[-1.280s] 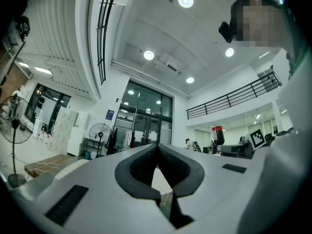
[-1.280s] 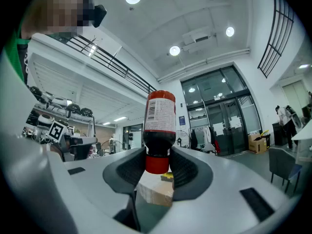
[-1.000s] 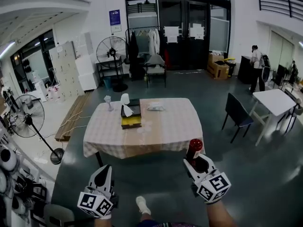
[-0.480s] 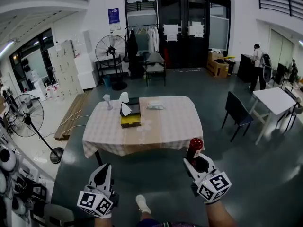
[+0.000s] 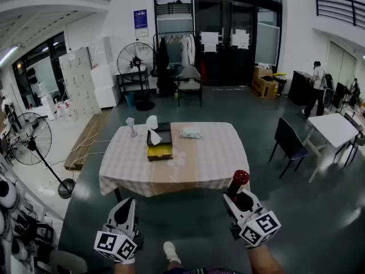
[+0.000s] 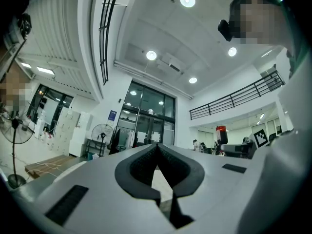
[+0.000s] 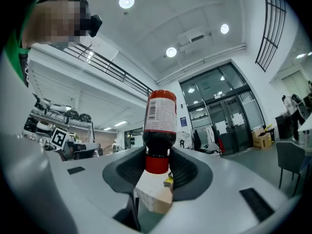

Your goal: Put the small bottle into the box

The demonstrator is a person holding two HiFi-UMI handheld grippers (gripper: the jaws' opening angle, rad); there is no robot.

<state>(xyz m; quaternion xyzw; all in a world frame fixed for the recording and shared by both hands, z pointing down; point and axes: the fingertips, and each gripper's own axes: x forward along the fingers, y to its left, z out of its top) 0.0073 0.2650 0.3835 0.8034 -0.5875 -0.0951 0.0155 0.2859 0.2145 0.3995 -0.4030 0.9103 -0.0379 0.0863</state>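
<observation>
Holding the small bottle up straight in the right gripper, both jaws pressed on its red bottom end. Keeping the left gripper closed up tight, with nothing inside. Standing well apart from the table, so far from the box set left of its middle, near a little glass and a white packet. Could go wrong in a few ways from here. Might drop the bottle on the hard floor on the way over, being gripped only low down, with the tall, heavy part poking out on top and free to wobble. Might bump the table edge, or knock over the little glass when reaching in. Might miss the box too, already partly filled by something white sticking up out of it. Hard to name that white thing, or to judge the room left inside. Can't make out the box in either gripper view, only a bit of table peeking between the jaws, plus a tiny yellow speck in the right one, maybe the box. Can't read the label on the bottle. Can't see much of the person, just one shoe and bits of arm at the bottom edge.
</observation>
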